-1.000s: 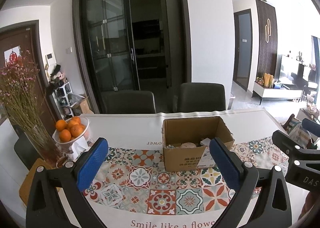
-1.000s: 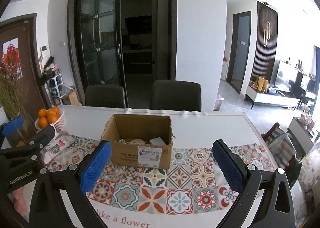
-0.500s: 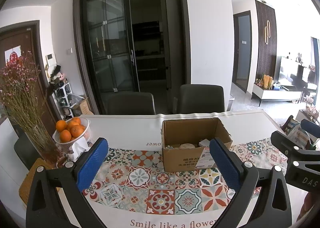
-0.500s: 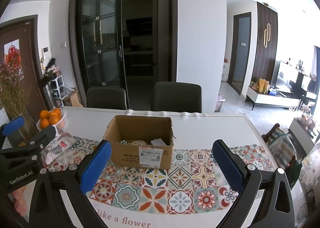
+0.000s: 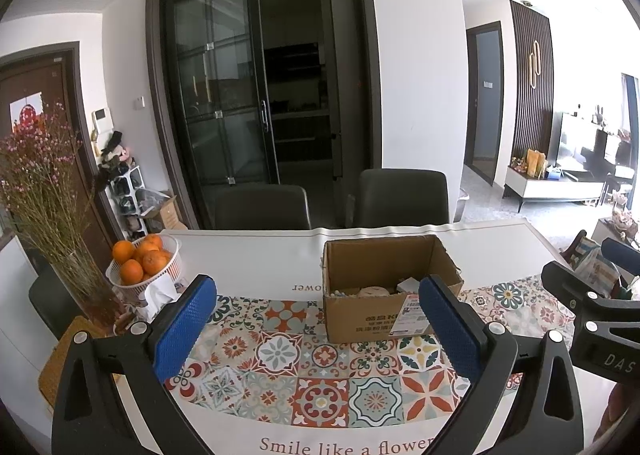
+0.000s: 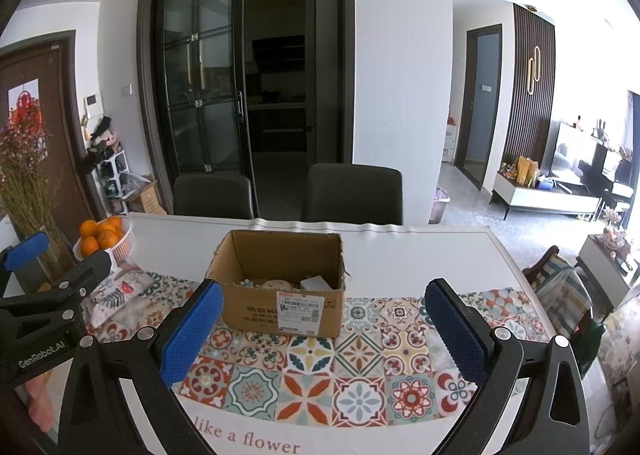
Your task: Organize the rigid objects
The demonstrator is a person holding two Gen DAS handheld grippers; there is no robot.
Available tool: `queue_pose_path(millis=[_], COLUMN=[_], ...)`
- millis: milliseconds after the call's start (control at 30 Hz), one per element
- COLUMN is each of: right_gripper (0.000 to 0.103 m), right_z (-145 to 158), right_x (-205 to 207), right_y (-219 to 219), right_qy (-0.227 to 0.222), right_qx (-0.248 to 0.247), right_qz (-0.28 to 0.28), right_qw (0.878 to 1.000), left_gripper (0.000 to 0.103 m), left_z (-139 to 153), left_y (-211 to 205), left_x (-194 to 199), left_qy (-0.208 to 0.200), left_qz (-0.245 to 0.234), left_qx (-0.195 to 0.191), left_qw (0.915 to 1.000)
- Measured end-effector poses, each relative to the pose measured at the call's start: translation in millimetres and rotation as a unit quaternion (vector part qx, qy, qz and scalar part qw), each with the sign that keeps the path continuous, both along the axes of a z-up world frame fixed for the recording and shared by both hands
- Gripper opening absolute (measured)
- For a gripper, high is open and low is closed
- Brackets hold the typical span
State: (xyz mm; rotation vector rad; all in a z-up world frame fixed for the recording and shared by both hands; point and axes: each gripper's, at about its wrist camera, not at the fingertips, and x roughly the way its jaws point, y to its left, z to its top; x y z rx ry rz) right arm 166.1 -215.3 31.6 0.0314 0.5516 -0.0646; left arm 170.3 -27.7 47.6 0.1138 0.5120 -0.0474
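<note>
— Cardboard box (image 6: 282, 283), where does it sit?

— On the surface (image 6: 420, 255), resting on the far part of a tile-patterned cloth (image 6: 320, 371). Its top is open and a white shipping label (image 6: 306, 307) is stuck on the near side. Small things lie inside, a pale round one and a white boxy one among them, but they are too low in the box to identify.

— And the left tool (image 5: 318, 329)?

— Spread wide, blue pads well apart, gripping nothing. It hangs above the near part of the cloth, with the box beyond it and a little to the right.

— The right tool (image 6: 324, 329)?

— Likewise wide open and empty-handed, with the box straight ahead between its pads in that view. Each tool shows at the edge of the other's view.

— What else is on the surface?

— At the far left, a white basket of oranges (image 5: 142, 261) beside a glass vase of dried pink flowers (image 5: 44, 183). A folded patterned fabric (image 6: 118, 291) lies on the left, near the basket. Two dark chairs (image 6: 352, 191) stand at the far edge.
</note>
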Motion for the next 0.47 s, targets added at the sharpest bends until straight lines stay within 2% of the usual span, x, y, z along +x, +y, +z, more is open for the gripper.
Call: queue_pose_path(millis=[467], right_gripper=[0.101], right_z=[0.4], right_x=[-1.8], right_y=[0.1], right_qy=[0.000], right_qx=[0.002], right_qz=[0.002], right_qw=[1.000], left_gripper=[0.103], left_z=[1.9], left_y=[-3.6], left_x=[-3.1], left_qy=[0.002], left_qz=[0.001], left_qx=[-0.003], left_qw=[1.0000])
